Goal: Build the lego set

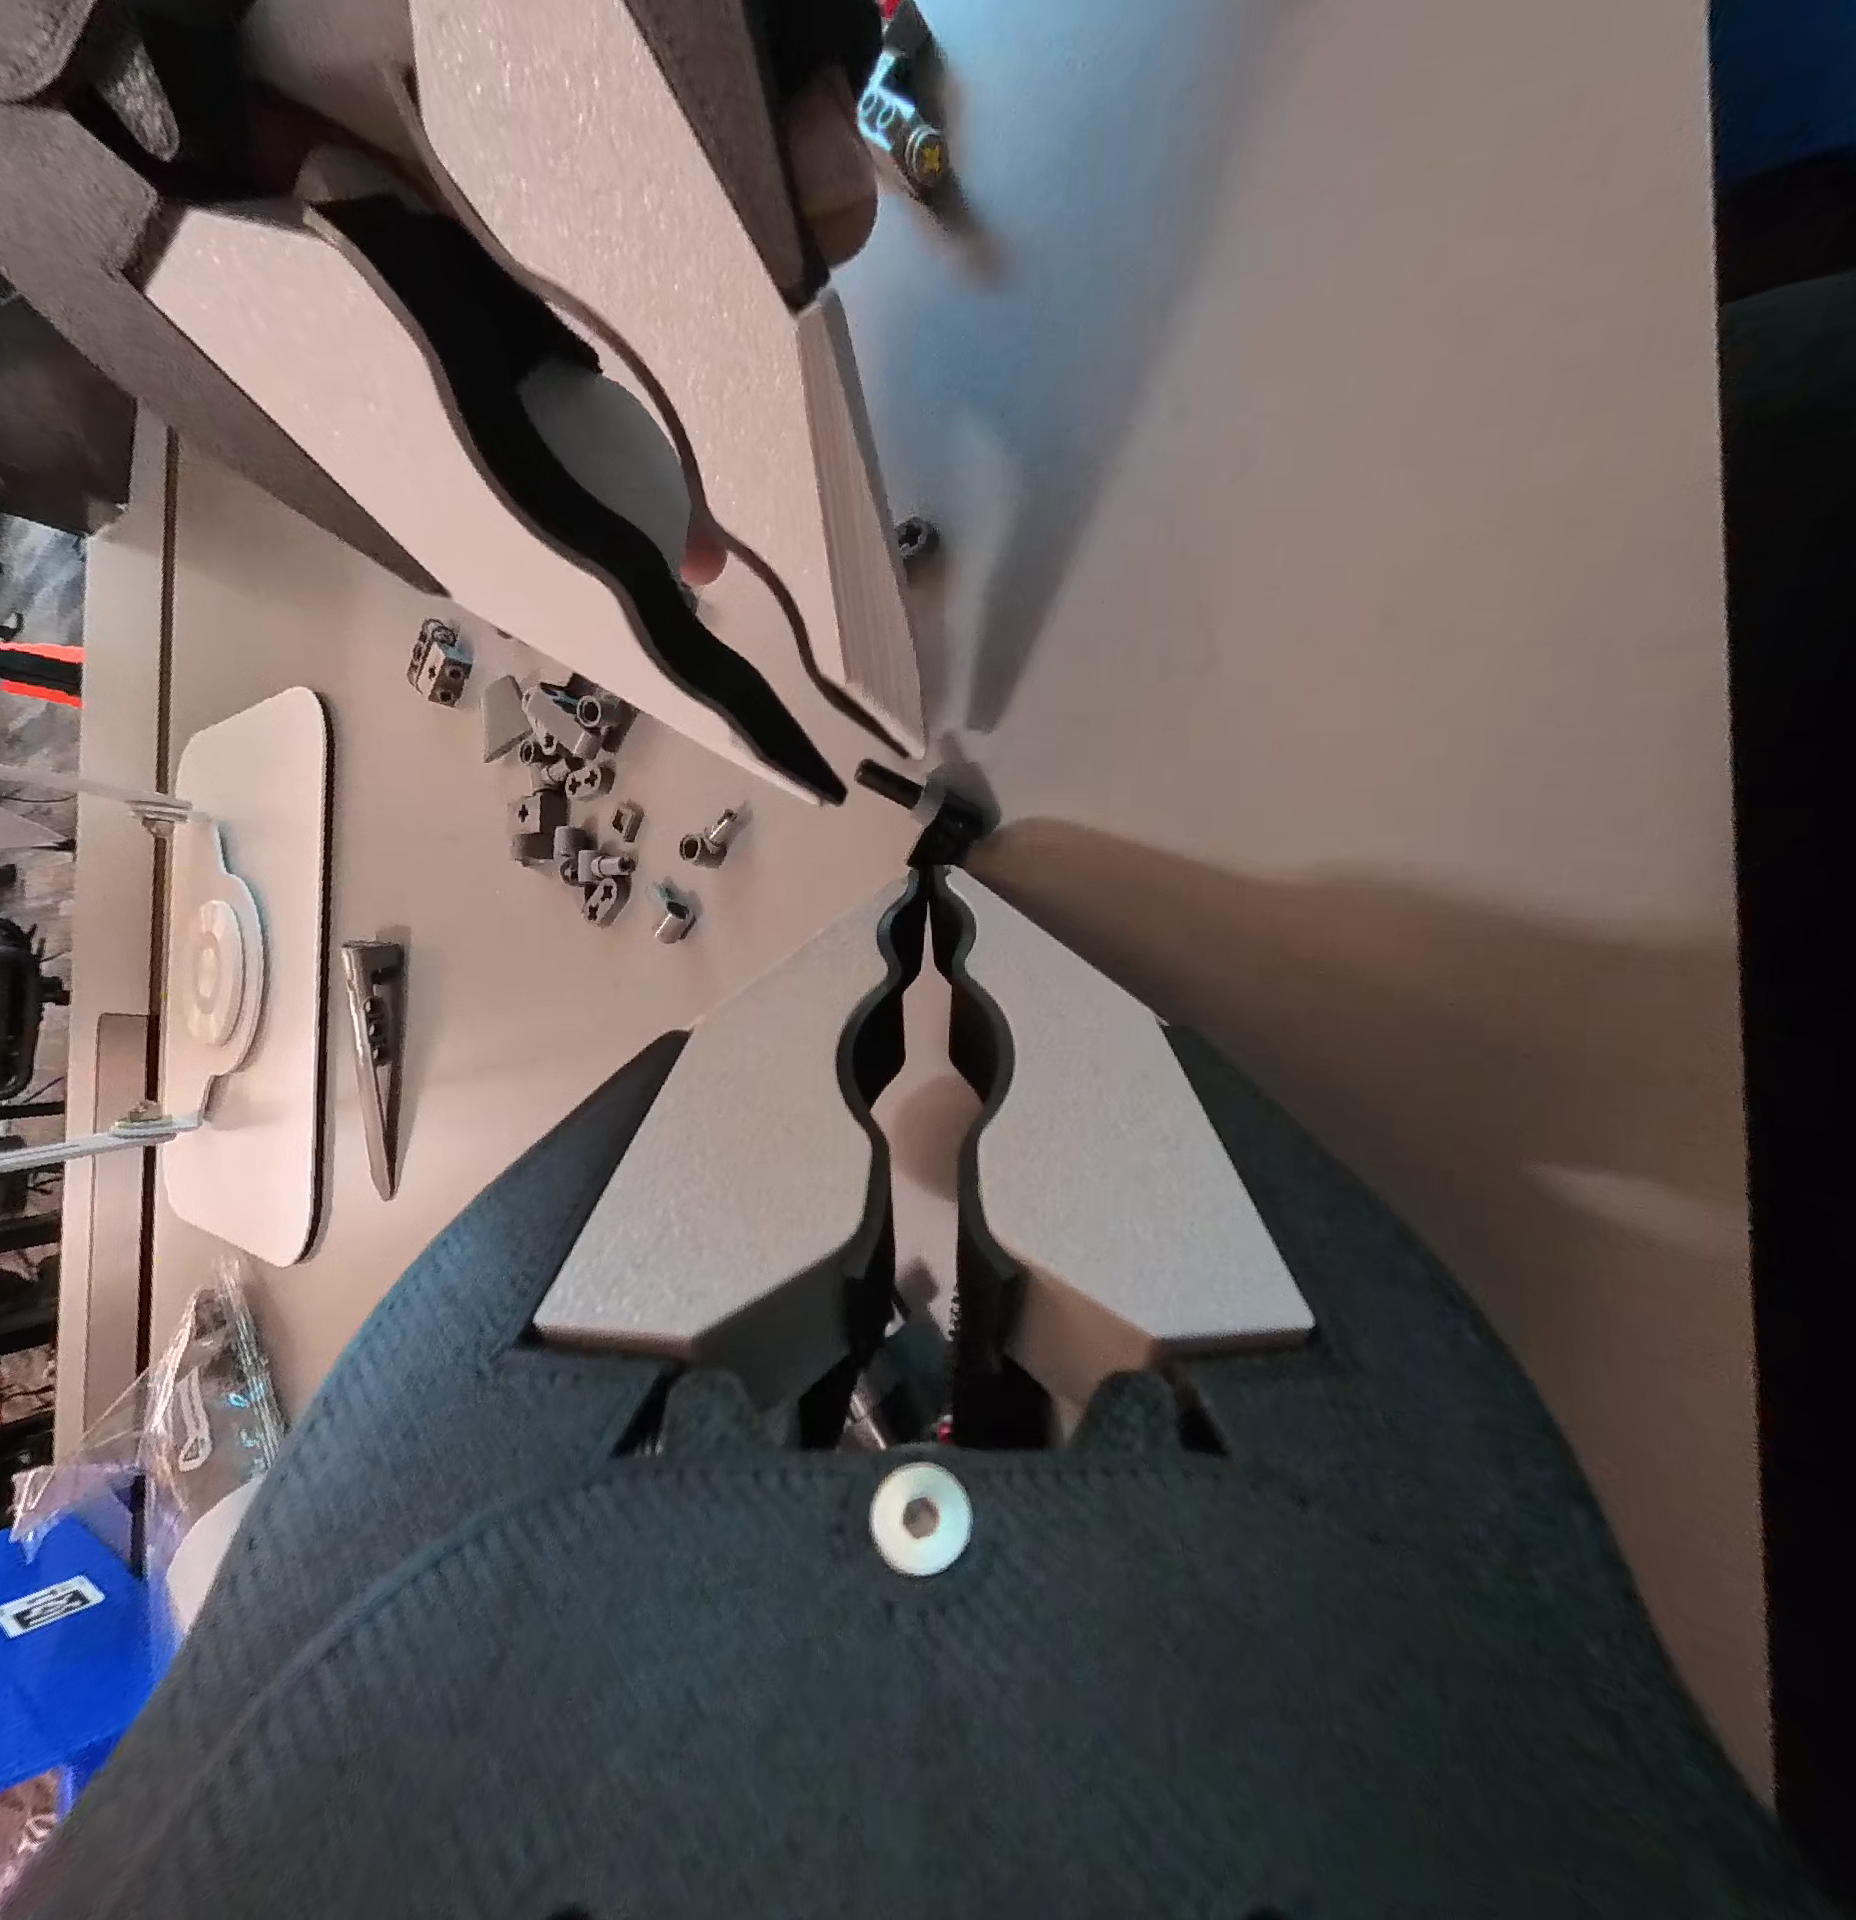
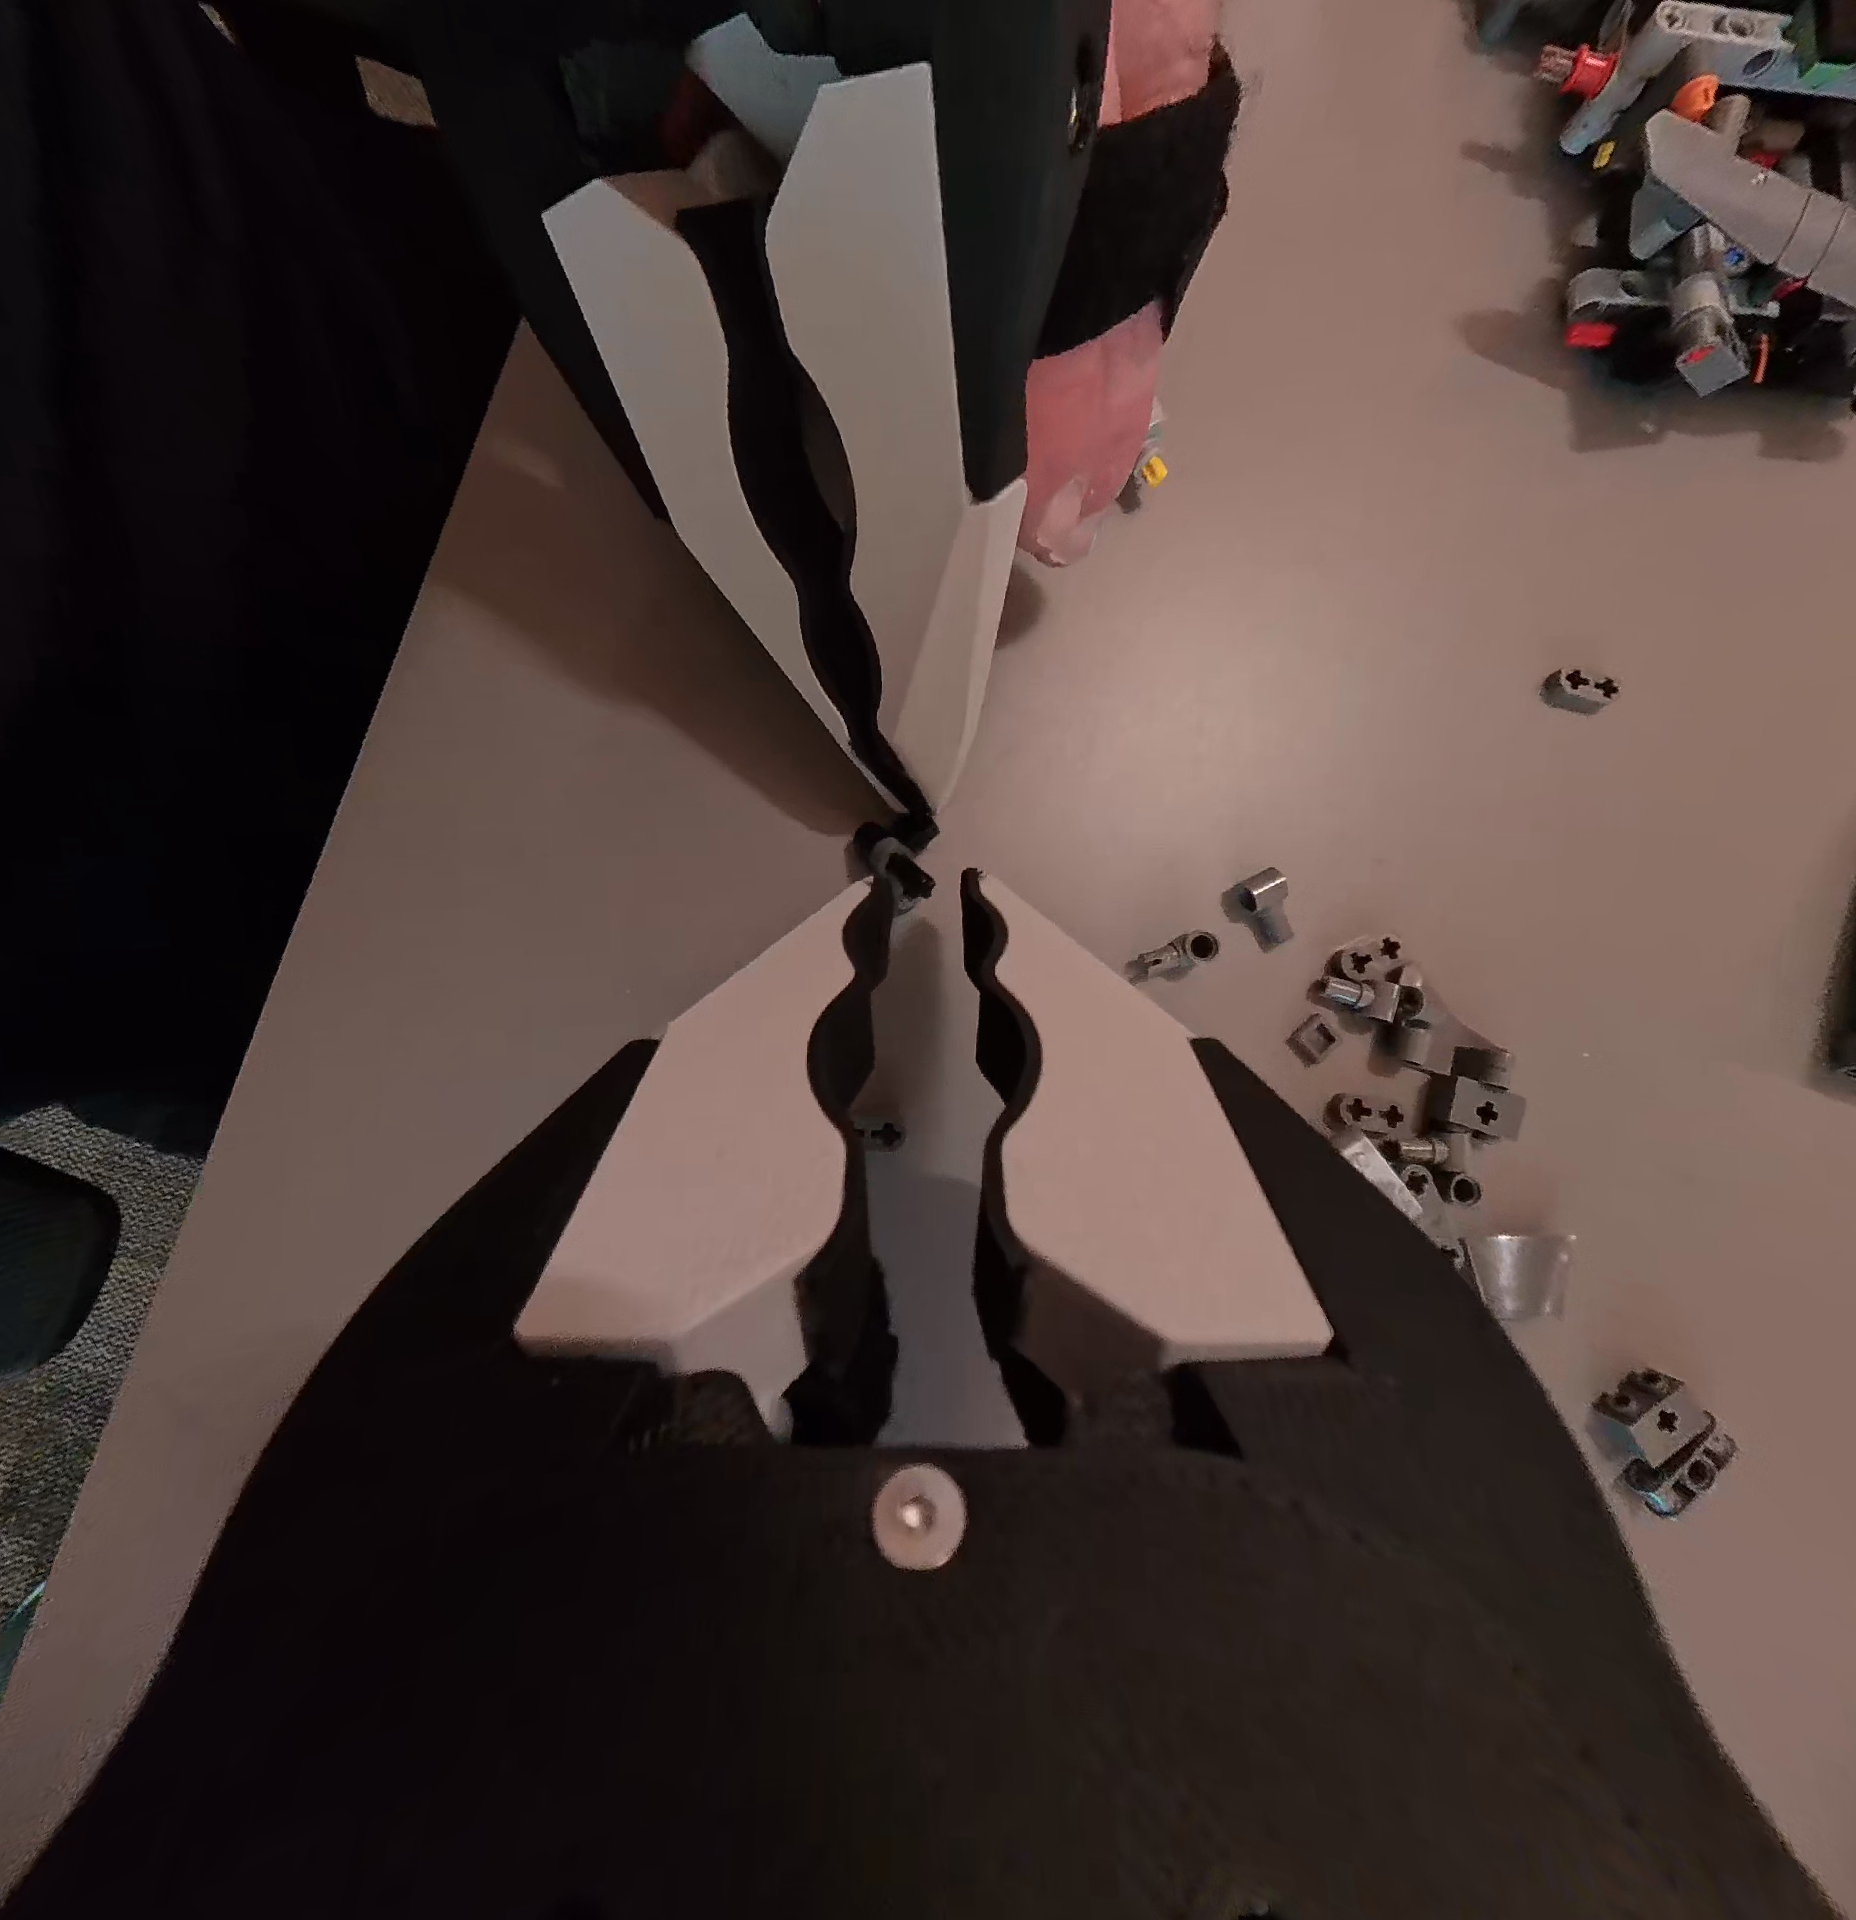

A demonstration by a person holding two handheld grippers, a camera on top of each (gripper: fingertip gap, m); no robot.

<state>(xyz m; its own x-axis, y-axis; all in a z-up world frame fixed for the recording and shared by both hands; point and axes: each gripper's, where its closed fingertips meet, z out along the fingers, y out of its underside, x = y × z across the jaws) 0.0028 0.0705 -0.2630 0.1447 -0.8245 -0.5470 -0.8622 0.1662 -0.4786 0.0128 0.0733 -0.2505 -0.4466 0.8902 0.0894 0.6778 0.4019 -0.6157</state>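
The left gripper (image 1: 929, 883) has its jaws clenched at the very tips on a small black peg (image 1: 945, 831), which wears a light grey collar and sticks out past the fingertips. The right gripper (image 2: 929, 888) stands with its jaws apart; its left finger (image 2: 882, 914) lies close against the peg's free end, while the other finger stands clear of it, so nothing is gripped there.

The peg hangs just above the tan table (image 2: 1267, 644), where the two grippers meet tip to tip. Beside the peg lies a pile of small grey plastic building pieces (image 2: 1412, 1081). Beyond the peg sits a half-built model (image 2: 1724, 239). Farther from the peg than the pile lie a white mat (image 1: 254, 935) and a blue box (image 1: 51, 1621).

As things lie, the peg is lifted and held by one gripper only; most loose pieces lie unjoined.
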